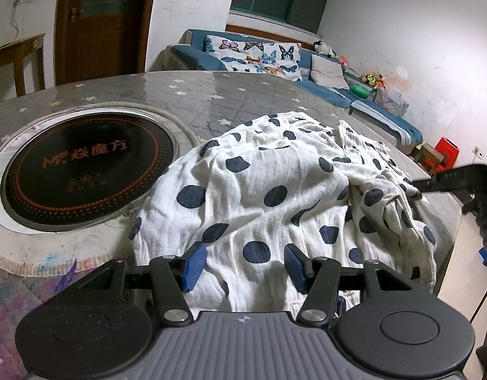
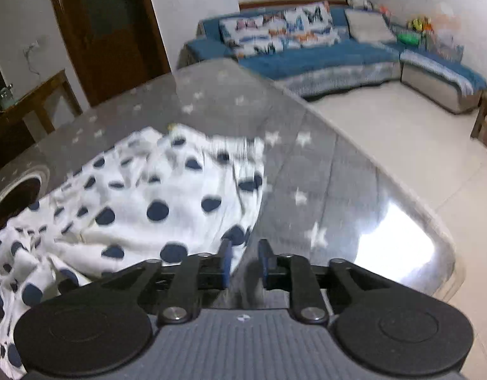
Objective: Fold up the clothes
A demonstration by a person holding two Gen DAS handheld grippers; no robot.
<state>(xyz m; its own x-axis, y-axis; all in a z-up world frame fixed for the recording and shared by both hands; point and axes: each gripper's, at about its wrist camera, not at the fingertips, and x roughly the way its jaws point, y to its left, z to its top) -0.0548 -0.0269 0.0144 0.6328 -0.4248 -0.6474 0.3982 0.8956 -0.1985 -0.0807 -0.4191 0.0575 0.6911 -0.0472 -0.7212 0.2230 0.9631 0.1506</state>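
Observation:
A white garment with dark blue polka dots [image 1: 268, 183] lies crumpled on the grey star-patterned table [image 1: 196, 95]. My left gripper [image 1: 243, 262] is open just above the garment's near edge, with cloth showing between its blue pads and nothing held. In the right wrist view the same garment [image 2: 154, 196] lies to the left. My right gripper [image 2: 245, 262] is open with a narrow gap, at the garment's right edge, over the bare glossy table [image 2: 354, 190]. This view is motion-blurred. The right gripper's black finger [image 1: 446, 179] also enters the left wrist view from the right.
A round black induction hob [image 1: 85, 171] is set into the table left of the garment. The table edge runs close on the right [image 2: 433, 221]. A blue sofa with butterfly cushions [image 1: 275, 60] stands behind, and a wooden door [image 1: 94, 22] at back left.

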